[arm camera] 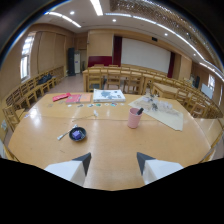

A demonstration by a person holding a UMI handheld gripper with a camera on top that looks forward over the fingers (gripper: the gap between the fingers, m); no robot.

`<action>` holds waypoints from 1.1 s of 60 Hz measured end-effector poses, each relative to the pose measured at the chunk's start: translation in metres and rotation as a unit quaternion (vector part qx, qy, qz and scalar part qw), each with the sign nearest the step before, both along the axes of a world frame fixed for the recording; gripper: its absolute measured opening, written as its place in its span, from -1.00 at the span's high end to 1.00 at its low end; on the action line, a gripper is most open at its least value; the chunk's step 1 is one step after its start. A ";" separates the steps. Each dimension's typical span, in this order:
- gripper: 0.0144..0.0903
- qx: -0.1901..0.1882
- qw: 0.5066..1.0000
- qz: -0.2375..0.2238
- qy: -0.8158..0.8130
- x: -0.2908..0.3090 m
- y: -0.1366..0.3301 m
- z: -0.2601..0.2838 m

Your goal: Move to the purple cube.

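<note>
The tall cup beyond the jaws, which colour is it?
Pink. The tall pink cup shows best in the gripper view, standing on the wooden table beyond the open jaws.

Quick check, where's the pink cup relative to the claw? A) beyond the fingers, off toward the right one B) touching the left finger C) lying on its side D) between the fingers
A: the pink cup stands upright on the table, well beyond the open, empty claw.

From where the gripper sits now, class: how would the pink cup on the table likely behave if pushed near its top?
The pink cup stands upright and looks taller than wide, so a high push would probably tip it. Something dark sticks out of its top, which may spill. It looks small, so likely light. The open fingers are well short of it.
</note>
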State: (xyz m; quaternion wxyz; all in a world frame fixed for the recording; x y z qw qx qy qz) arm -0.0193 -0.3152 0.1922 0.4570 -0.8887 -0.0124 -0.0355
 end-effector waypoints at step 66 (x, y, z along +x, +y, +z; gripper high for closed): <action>-0.89 -0.036 0.998 0.021 0.042 -0.166 0.141 -0.094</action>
